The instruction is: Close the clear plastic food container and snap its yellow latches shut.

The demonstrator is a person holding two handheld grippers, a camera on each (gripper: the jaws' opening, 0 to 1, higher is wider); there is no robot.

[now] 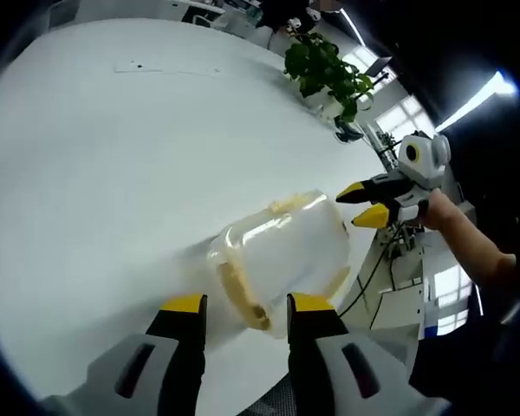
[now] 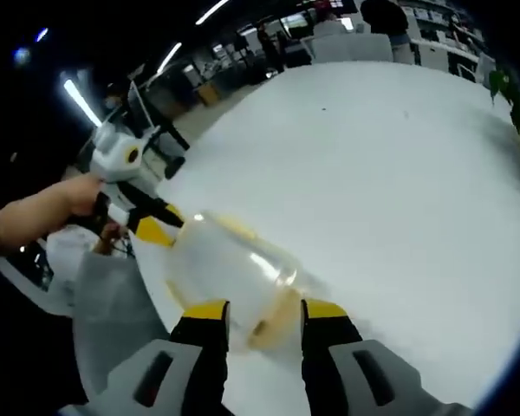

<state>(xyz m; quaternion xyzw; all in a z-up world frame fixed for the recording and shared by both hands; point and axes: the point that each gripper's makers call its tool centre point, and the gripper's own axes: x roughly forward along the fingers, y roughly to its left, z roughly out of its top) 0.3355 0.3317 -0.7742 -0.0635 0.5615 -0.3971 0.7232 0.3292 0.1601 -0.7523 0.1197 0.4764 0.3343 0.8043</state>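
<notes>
Here, much is hard to read. The clear plastic container [image 1: 282,256] lies on the white surface [image 1: 95,156] near its edge, and its see-through walls blur into the white beneath, so you cannot tell whether the lid sits fully down. In the left gripper view its near end is cut off behind your left hand-held gripper [image 1: 239,305]; a yellow latch [image 1: 241,295] runs along that end between the two yellow-tipped jaws, which stand apart with a moderate gap on either side of it. Whether they touch the plastic cannot be told. A second yellow strip shows faintly along the far top edge.

In the right gripper view the container [image 2: 230,269] looks like a rounded, glassy box with a pale yellow latch [image 2: 273,328] at the end nearest your right hand-held gripper [image 2: 262,312]. Its jaws are also parted, flanking that end. The opposite gripper, held in a hand [image 2: 74,198], reaches the container's far end there.

Beyond the surface, a leafy green plant [image 1: 325,69] stands at the far edge, and dim office furniture behind it is too dark and small to make out.
</notes>
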